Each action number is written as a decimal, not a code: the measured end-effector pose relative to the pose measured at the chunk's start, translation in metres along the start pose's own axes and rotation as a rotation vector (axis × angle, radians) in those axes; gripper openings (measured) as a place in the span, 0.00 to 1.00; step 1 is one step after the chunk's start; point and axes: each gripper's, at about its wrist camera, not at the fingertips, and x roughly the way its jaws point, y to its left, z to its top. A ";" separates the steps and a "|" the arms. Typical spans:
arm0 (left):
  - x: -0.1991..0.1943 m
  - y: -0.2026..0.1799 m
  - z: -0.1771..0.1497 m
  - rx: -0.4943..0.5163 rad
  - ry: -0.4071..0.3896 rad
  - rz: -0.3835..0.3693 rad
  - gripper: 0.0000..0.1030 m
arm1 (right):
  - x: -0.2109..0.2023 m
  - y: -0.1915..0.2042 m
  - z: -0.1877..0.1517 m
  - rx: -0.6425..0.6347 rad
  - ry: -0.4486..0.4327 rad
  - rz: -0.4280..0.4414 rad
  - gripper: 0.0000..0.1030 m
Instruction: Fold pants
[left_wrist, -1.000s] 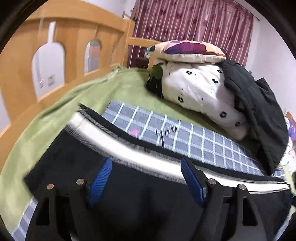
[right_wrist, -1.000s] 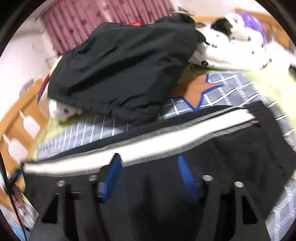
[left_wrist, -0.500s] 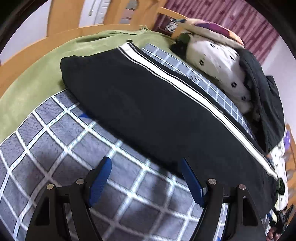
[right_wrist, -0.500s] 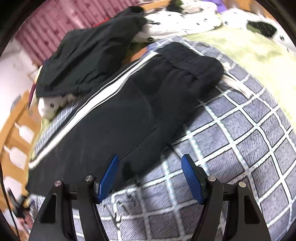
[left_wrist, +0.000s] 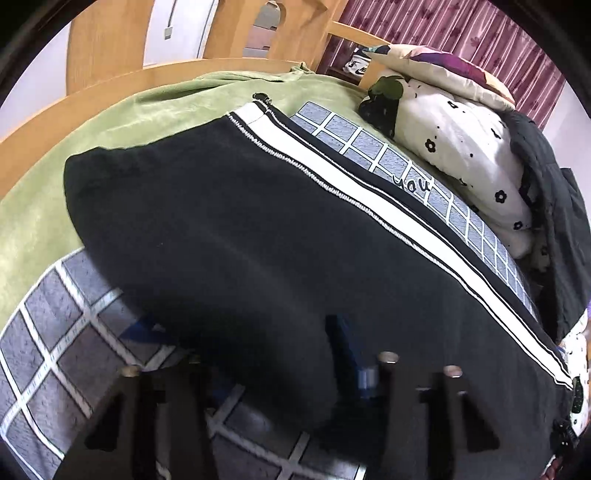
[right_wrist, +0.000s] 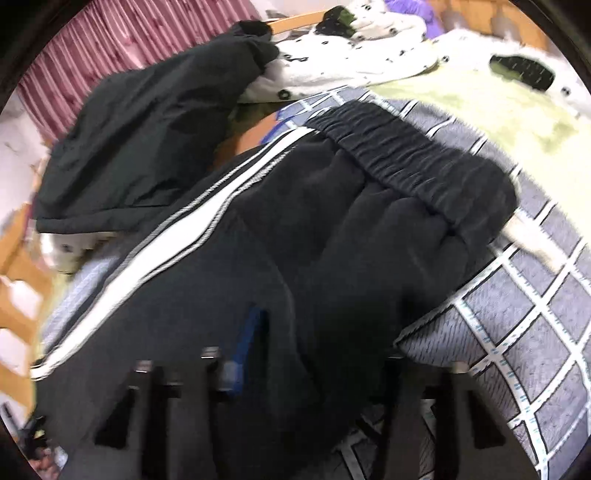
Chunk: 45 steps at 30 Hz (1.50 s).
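Black pants (left_wrist: 236, 229) with a white side stripe (left_wrist: 369, 199) lie flat on a grey checked blanket (left_wrist: 55, 347), folded lengthwise. My left gripper (left_wrist: 258, 347) is open, its fingers straddling the near edge of the pants at the leg end; the cloth hides the left finger. In the right wrist view the pants (right_wrist: 332, 229) show their elastic waistband (right_wrist: 399, 147). My right gripper (right_wrist: 325, 339) is open around the near edge of the pants below the waistband; only its blue left pad (right_wrist: 247, 339) shows.
A green sheet (left_wrist: 155, 107) covers the bed. A wooden bed rail (left_wrist: 110, 85) runs behind it. A white flowered duvet (left_wrist: 461, 147), a pillow (left_wrist: 443, 70) and a dark jacket (right_wrist: 147, 129) are piled along the far side.
Both grippers pulled back off the pants, then moved forward and down again. Their open fingers now sit over the near edge of the pants. The pants lie where they were.
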 end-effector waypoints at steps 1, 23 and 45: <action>0.001 -0.004 0.004 0.015 0.002 0.007 0.15 | -0.004 0.002 -0.001 -0.003 -0.023 -0.008 0.22; -0.123 0.000 -0.123 0.385 0.023 0.032 0.15 | -0.161 -0.103 -0.062 -0.040 0.058 0.070 0.18; -0.177 0.044 -0.152 0.179 -0.039 -0.027 0.68 | -0.158 -0.137 -0.004 0.122 -0.206 0.154 0.49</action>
